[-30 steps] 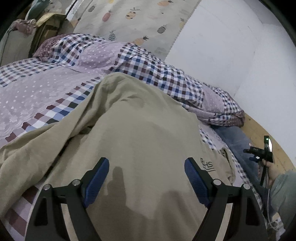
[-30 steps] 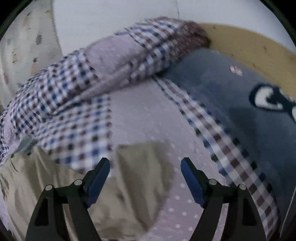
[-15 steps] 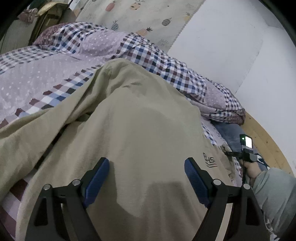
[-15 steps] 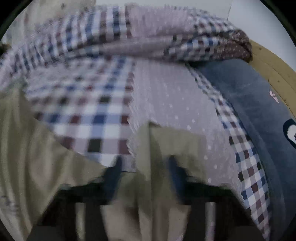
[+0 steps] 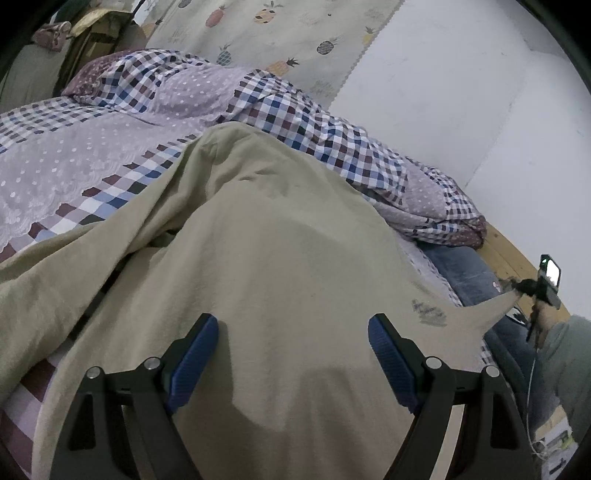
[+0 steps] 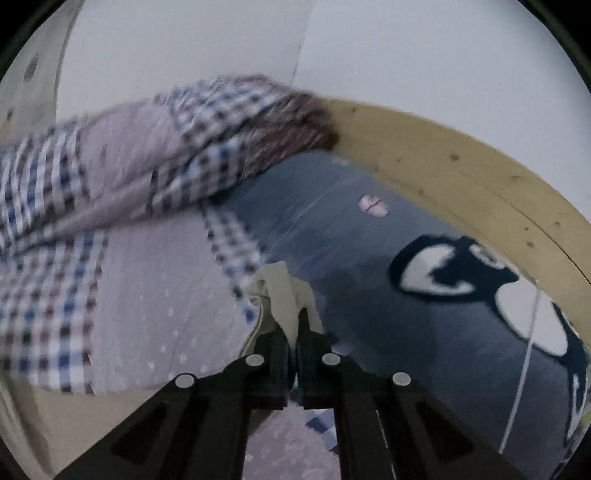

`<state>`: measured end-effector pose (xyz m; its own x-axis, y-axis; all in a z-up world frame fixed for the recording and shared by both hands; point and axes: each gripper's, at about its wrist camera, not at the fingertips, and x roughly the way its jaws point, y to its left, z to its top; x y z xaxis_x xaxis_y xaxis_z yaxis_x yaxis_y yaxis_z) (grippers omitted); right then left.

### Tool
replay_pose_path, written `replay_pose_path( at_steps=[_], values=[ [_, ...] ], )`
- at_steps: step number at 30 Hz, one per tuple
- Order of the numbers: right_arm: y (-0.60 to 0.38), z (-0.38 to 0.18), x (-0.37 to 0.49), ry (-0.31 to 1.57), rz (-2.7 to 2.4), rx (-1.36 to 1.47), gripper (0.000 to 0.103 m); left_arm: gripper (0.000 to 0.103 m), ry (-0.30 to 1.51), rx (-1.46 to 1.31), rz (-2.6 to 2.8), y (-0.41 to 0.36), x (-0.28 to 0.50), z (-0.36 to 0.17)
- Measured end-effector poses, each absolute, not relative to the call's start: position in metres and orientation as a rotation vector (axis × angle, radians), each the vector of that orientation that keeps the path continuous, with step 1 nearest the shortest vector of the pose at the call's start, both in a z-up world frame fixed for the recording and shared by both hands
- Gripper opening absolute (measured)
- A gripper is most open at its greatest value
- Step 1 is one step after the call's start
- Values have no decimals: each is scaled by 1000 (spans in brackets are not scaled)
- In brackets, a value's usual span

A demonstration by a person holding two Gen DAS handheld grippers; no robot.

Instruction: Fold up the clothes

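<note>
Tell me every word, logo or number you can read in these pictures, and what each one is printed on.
Dark printed mark on the khaki garment: too blurred to read.
Large white-and-dark shapes on the blue-grey blanket: cut off, possibly a picture; no word can be read.
Small pink patch on that blanket: too small to tell.
Pineapple-pattern cloth: pictures only, no words.
Lit screen on the right gripper: glare only.
Nothing can be quoted.

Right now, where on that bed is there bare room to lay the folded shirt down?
The dotted sheet, between the khaki shirt and the rolled quilt, looks free. So does the dark blanket beside the wooden rail. The middle is crowded: the shirt sprawls there, one corner pinched in the right claw.
</note>
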<state>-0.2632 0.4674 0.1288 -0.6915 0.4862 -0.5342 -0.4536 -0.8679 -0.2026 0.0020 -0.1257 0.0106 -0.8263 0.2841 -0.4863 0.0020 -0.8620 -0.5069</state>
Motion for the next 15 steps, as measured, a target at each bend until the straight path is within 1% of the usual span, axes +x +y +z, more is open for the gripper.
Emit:
replay_pose_path(
  at_steps=[4,8,12,15],
  values=[
    [475,158,-255,-24,2491,-760,1,87,-753,-863,2753,-125,1,10],
    [467,160,-255,-1,2503,-761,1,87,-753,-873,2742,-125,0,10],
    [427,155,-255,-62,2608,-765,1,86,-755,-882,2733,-125,-1,10],
    [359,155,-249,-204,2788,-743,1,87,-781,-873,2725,-127,-1,11]
  ],
)
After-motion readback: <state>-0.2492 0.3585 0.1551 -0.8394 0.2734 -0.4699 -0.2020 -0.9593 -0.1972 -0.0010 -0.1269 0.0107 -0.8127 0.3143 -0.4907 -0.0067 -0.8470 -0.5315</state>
